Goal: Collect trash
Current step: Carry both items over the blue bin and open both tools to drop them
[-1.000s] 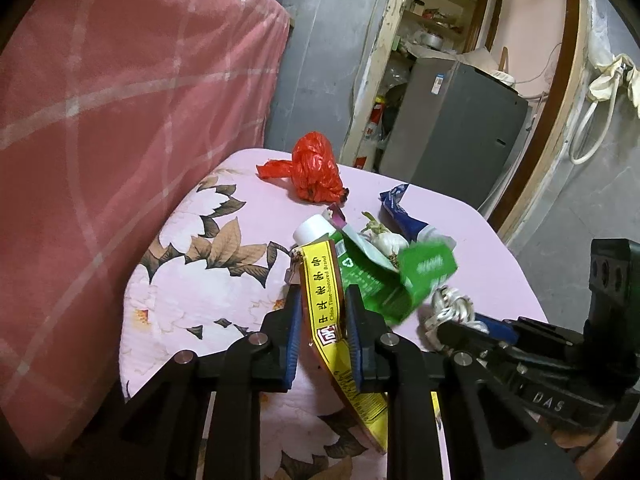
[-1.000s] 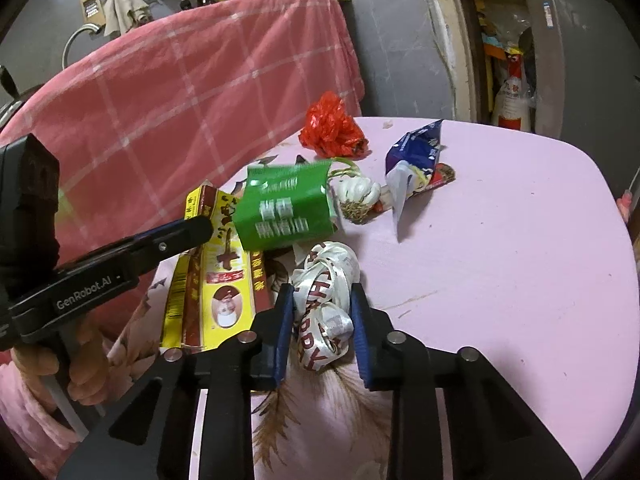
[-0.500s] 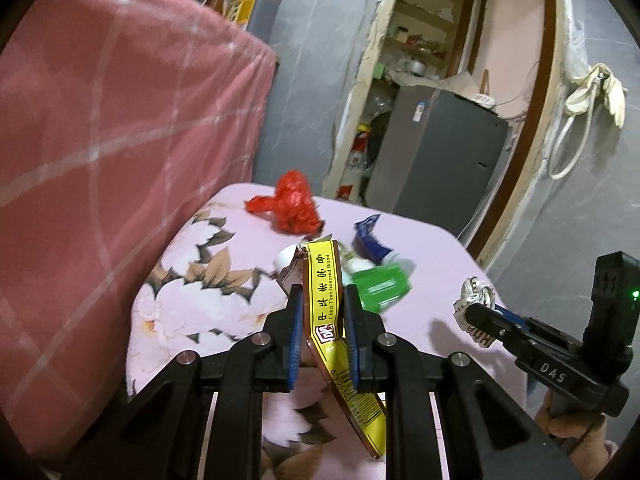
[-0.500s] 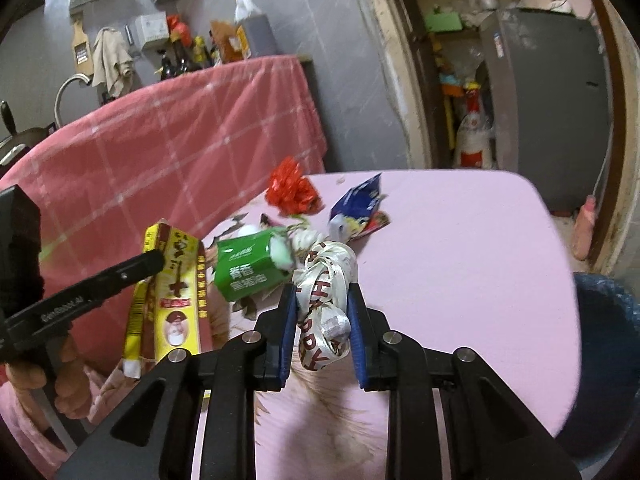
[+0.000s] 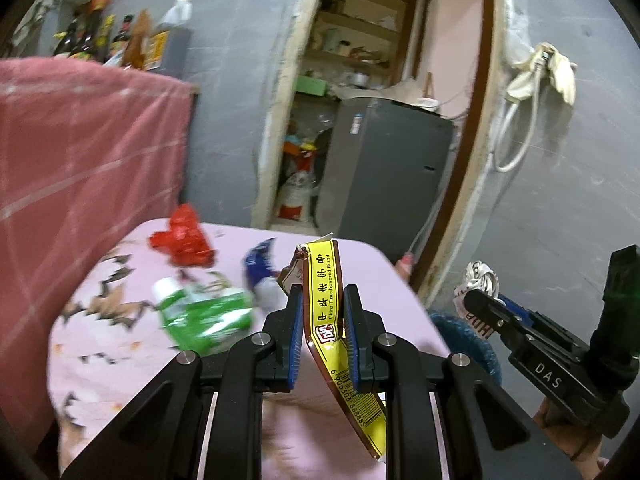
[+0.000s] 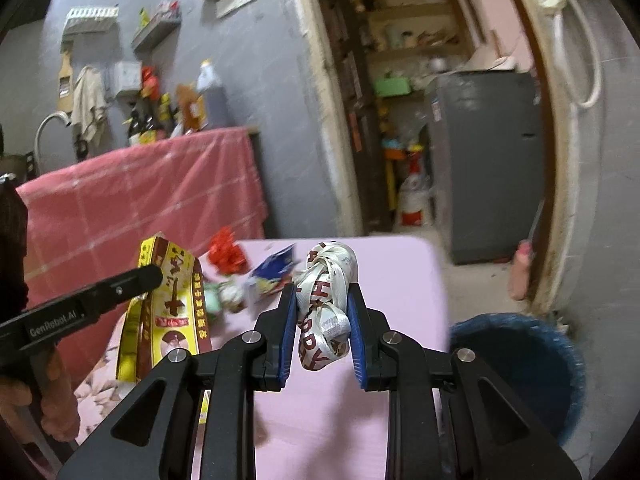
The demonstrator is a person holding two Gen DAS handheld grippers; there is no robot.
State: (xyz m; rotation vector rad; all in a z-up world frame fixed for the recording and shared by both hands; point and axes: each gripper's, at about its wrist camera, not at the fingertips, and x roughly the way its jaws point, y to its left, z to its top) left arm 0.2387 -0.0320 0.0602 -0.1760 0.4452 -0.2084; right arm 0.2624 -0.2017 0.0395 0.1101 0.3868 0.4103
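The blue bin (image 6: 516,364), lower right of the frame, is showing a dark inside, its contents unclear. The left gripper (image 5: 320,332) fingers are pinching a yellow box (image 5: 326,300); the right gripper (image 6: 322,330) fingers are squeezing a white ribbon (image 6: 328,292).

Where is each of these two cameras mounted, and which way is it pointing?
Left wrist: sits on the left gripper, facing forward over the pink table; its fingers clamp a flattened yellow-and-brown carton.
Right wrist: sits on the right gripper, facing the doorway; it clamps a bundle of white printed ribbon.
Both views show the blue bin and the other gripper.
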